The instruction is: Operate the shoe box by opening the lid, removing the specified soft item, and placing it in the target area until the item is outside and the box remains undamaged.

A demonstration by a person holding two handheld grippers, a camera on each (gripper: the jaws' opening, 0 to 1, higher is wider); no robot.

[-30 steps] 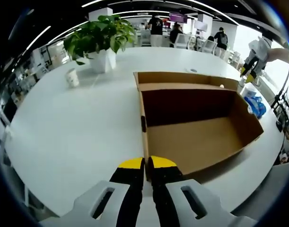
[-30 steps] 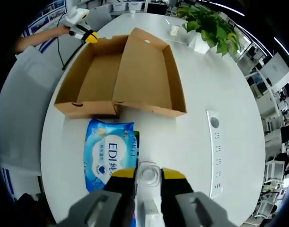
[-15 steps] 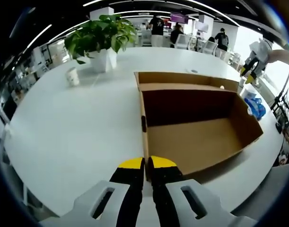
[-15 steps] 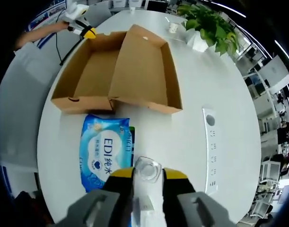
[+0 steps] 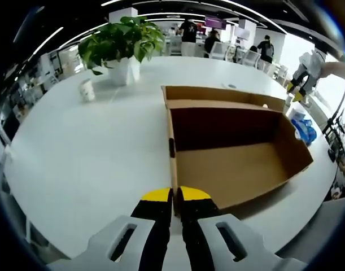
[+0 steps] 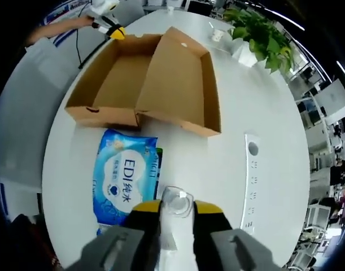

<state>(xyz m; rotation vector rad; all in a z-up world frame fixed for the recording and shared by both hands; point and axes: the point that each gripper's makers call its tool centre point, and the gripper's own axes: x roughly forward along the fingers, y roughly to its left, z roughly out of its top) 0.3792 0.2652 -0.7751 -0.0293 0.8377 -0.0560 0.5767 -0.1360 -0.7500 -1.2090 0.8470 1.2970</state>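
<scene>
The cardboard shoe box (image 5: 234, 164) stands open and empty on the white table, its lid (image 5: 217, 93) folded back on the far side. My left gripper (image 5: 173, 199) is shut on the box's near corner wall. In the right gripper view the box (image 6: 118, 79) lies ahead, with the left gripper (image 6: 113, 29) at its far corner. A blue wet-wipes pack (image 6: 124, 178) lies flat on the table just in front of the box. My right gripper (image 6: 177, 204) hovers beside the pack's right edge, shut on a clear plastic piece (image 6: 175, 200). The pack (image 5: 304, 125) and the right gripper (image 5: 303, 72) show at the far right.
A potted plant (image 5: 121, 45) and a paper cup (image 5: 86, 90) stand at the table's far left; both (image 6: 257, 39) (image 6: 219, 35) appear beyond the box. A white socket strip (image 6: 251, 180) is set in the table to the right. People stand at the back. The table edge runs close behind the pack.
The right gripper view has shifted a little to the right of the wipes pack; the pack and box lie where they were. The left gripper has kept its hold.
</scene>
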